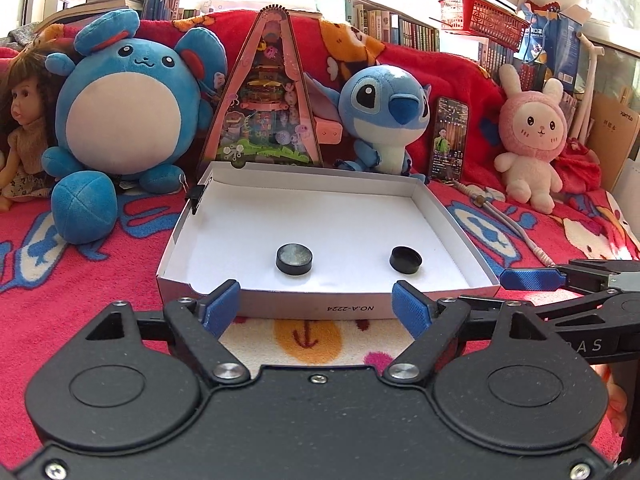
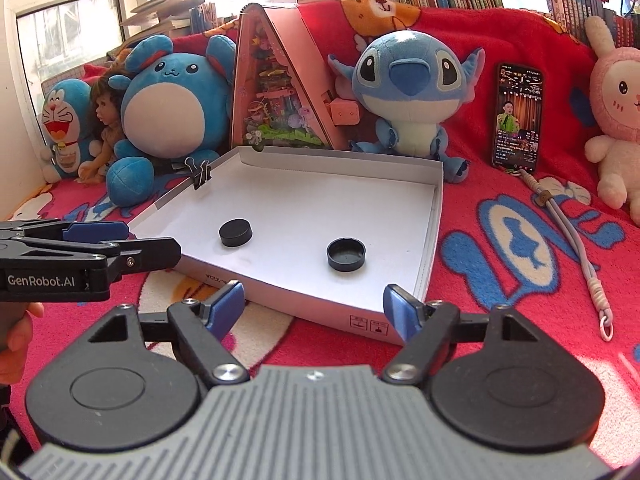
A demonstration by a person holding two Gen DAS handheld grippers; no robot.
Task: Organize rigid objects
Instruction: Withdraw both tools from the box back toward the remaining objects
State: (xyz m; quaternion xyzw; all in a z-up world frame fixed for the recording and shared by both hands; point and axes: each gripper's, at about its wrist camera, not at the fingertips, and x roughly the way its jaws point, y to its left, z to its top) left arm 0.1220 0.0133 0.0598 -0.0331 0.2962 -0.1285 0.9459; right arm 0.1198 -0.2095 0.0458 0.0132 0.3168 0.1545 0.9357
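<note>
A shallow white cardboard box (image 1: 224, 220) (image 2: 436, 216) lies on the red blanket. Inside it are two round black caps. One cap lies closed side up at the left (image 1: 294, 259) (image 2: 236, 232). The other lies hollow side up at the right (image 1: 405, 259) (image 2: 346, 254). My left gripper (image 1: 316, 306) is open and empty, just before the box's near wall. My right gripper (image 2: 314, 306) is open and empty, near the box's front corner. Each gripper shows from the side in the other view, the right one (image 1: 532, 280) and the left one (image 2: 96, 232).
A black binder clip (image 1: 196, 197) (image 2: 202, 174) grips the box's left wall. Behind the box stand a pink triangular toy box (image 1: 264, 92), blue plush toys (image 1: 120, 120) (image 2: 412, 88), a doll (image 1: 20, 120), a pink rabbit plush (image 1: 536, 136) and a lit phone (image 1: 448, 140) (image 2: 518, 116). A grey cord (image 2: 576, 248) lies at the right.
</note>
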